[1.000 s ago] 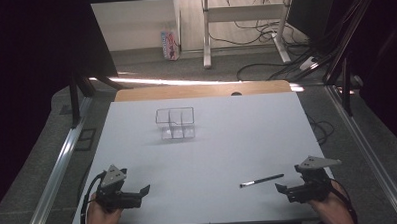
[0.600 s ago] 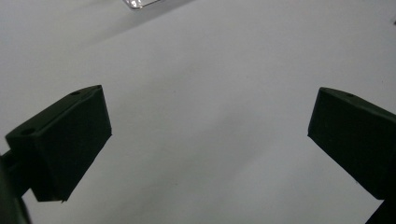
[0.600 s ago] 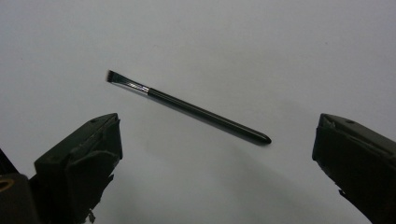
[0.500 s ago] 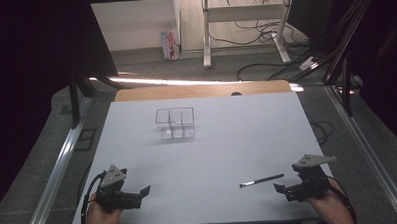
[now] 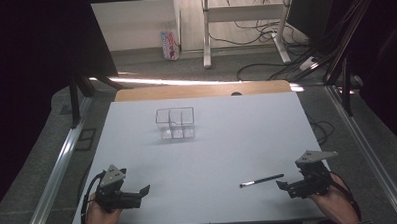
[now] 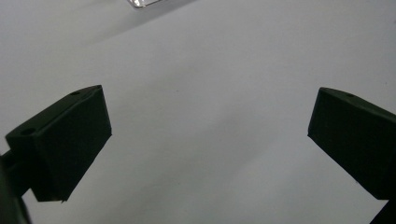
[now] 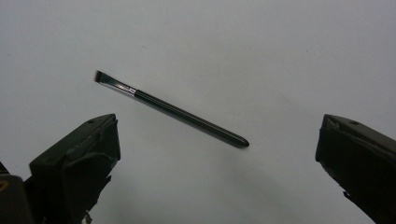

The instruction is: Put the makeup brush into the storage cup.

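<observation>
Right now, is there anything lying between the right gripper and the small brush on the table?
No. The right gripper view shows only bare white table between the open right gripper and the brush.

A white table [image 5: 237,140] with a bare wooden strip [image 5: 201,91] along its far edge stands on grey carpet [image 5: 43,162]. Metal rails [image 5: 56,169] run down both sides. Beyond, a pale wall [image 5: 133,24], a white desk frame [image 5: 243,20] and tangled cables [image 5: 265,64] — a bright streak of light [image 5: 175,82] crosses the floor. The edges are dark.
</observation>
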Motion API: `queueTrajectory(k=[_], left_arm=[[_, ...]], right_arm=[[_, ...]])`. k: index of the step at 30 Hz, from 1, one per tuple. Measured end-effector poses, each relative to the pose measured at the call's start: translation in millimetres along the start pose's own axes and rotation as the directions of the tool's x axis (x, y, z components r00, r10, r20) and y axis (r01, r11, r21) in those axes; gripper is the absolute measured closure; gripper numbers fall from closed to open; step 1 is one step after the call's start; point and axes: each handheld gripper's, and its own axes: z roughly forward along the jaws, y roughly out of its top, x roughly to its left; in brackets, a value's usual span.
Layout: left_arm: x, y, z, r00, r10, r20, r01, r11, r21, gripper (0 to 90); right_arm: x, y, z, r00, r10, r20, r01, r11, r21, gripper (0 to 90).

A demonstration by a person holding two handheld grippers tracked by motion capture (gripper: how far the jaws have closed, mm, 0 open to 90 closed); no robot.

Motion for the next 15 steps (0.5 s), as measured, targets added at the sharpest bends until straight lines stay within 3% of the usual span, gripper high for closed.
queueTrajectory(k=[8, 15], left_arm=[[-1.3, -0.2, -0.5, 0.9999, 0.014, -0.009, -0.014, 0.9999, 0.004, 0.0], [-1.2, -0.4, -0.6, 0.9999, 0.014, -0.008, -0.014, 0.9999, 0.003, 0.0]], right_arm=[[1.3, 4.9, 7.9, 0.9997, -0.018, -0.019, 0.019, 0.999, 0.042, 0.7], [2.0, 10.7, 13.2, 0.9996, -0.027, -0.007, 0.027, 0.997, 0.078, 0.9]])
